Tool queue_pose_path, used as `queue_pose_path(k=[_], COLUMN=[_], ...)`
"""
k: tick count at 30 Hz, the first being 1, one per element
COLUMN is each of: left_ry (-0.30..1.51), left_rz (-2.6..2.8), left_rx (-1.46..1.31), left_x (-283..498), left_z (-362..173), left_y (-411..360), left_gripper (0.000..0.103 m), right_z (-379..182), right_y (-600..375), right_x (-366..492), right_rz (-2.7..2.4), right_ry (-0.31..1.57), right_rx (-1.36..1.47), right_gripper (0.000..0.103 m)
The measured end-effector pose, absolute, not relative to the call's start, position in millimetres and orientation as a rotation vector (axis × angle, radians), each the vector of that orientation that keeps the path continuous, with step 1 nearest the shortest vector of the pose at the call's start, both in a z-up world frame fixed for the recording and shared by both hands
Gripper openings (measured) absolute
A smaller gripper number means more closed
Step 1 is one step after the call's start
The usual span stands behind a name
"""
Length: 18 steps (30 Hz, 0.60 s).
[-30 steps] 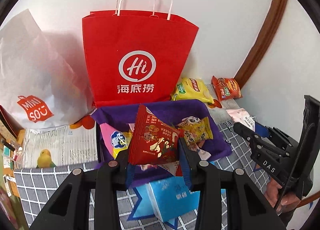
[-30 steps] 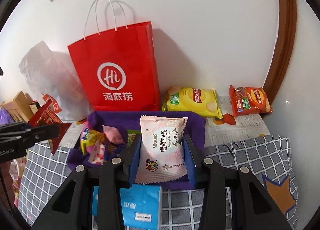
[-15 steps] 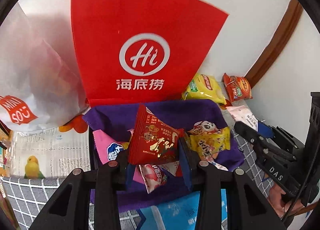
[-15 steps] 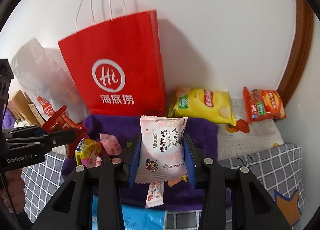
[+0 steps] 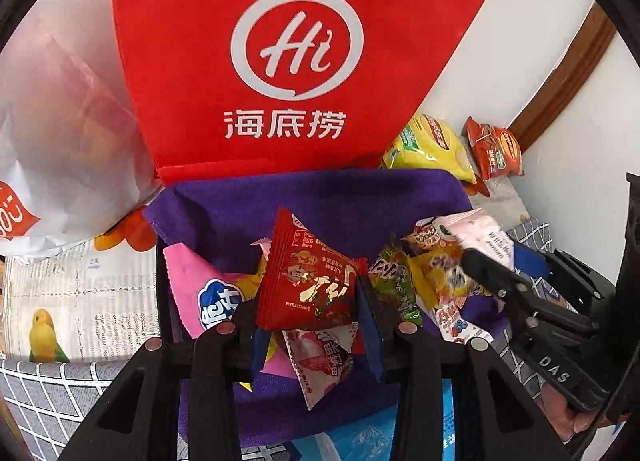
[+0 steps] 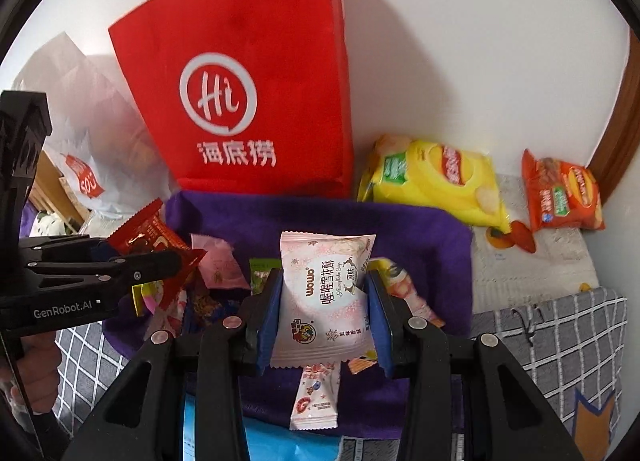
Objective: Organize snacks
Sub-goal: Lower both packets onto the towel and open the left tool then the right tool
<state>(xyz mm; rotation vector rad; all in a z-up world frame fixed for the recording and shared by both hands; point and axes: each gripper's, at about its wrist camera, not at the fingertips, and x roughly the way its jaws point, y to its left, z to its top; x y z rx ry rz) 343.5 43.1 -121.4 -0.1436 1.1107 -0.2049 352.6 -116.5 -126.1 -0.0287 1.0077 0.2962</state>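
The left gripper [image 5: 308, 325] pinches a red snack packet [image 5: 310, 285] between its blue pads, and the right gripper [image 6: 324, 321] clamps a pale pink snack packet [image 6: 326, 297]. Both packets hang over the purple-lined box [image 6: 432, 229], where loose wrapped snacks lie piled. Behind the box stands a red paper bag [image 5: 288, 61], with a yellow chip bag [image 6: 436, 181] and an orange chip bag [image 6: 562, 193] to its right by the wall.

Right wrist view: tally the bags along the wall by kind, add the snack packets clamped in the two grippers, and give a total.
Paper bags: 1, the red paper bag
Plastic bags: 1, the white plastic bag
Chip bags: 2, the yellow chip bag and the orange chip bag
Clamped snack packets: 2, the red packet and the pale pink packet
Total: 6
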Motion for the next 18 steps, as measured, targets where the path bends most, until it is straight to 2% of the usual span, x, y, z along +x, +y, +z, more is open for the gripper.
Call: queue_pose_path(k=[18], left_ry=[1.150], left_rz=[-0.211], left_rx=[-0.141], left_x=[349.5], left_z=[-140.0], left_y=[35.6], left_gripper=[0.037], right_z=[-157.8], right_y=[-124.0], right_x=[366.4], right_rz=[0.224], right_ry=[1.116], right_rx=[-0.067], right_gripper=[0.041])
